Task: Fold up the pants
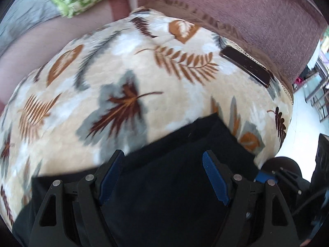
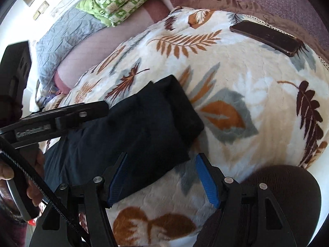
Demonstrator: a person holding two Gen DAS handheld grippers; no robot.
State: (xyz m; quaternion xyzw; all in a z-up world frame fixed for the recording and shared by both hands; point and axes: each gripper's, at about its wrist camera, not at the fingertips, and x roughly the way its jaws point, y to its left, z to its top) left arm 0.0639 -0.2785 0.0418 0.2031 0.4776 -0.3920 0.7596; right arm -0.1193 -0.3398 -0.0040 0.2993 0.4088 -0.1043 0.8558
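Note:
The dark navy pants (image 2: 144,121) lie folded in a thick stack on a cream blanket with a leaf print (image 2: 236,82). In the left wrist view the pants (image 1: 164,185) fill the lower middle. My left gripper (image 1: 163,160) is open, its blue pads spread just above the dark cloth, holding nothing. My right gripper (image 2: 160,162) is open near the front corner of the pants, over cloth edge and blanket, empty. The left gripper's black body (image 2: 61,117) shows at the left of the right wrist view, over the pants.
A dark phone (image 2: 265,37) lies on the blanket at the far right; it also shows in the left wrist view (image 1: 244,68). A green patterned quilt (image 2: 123,2) and grey bedding (image 2: 67,35) lie at the back left. A dark mesh chair back (image 2: 283,195) stands at the lower right.

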